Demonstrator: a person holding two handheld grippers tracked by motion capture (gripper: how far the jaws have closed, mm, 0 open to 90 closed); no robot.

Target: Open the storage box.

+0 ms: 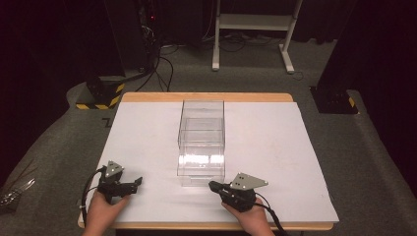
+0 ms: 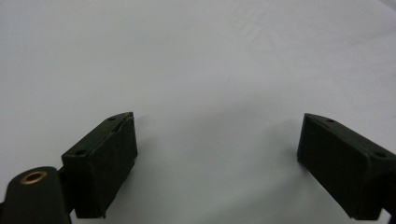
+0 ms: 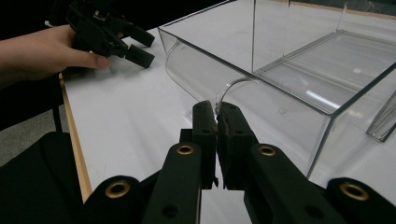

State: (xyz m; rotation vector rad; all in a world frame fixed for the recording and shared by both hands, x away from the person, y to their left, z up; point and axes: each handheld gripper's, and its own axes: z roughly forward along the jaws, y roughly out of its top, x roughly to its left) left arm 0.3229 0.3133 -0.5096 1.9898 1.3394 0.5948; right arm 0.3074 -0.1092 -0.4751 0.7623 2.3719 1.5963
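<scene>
A clear plastic box stands in the middle of the white table, with its clear drawer pulled out toward me. In the right gripper view the drawer's front wall slants across, and a thin curved clear handle comes off it. My right gripper is shut on that handle; from above, the right gripper sits at the drawer's near right corner. My left gripper rests near the table's front left, apart from the box. The left gripper is open over bare white surface, nothing between its pads.
The white sheet covers a wooden table whose edge shows at the back and front. Behind the table stand a white frame, cables and a black-and-yellow base on the grey floor. A person's hand holds the left gripper.
</scene>
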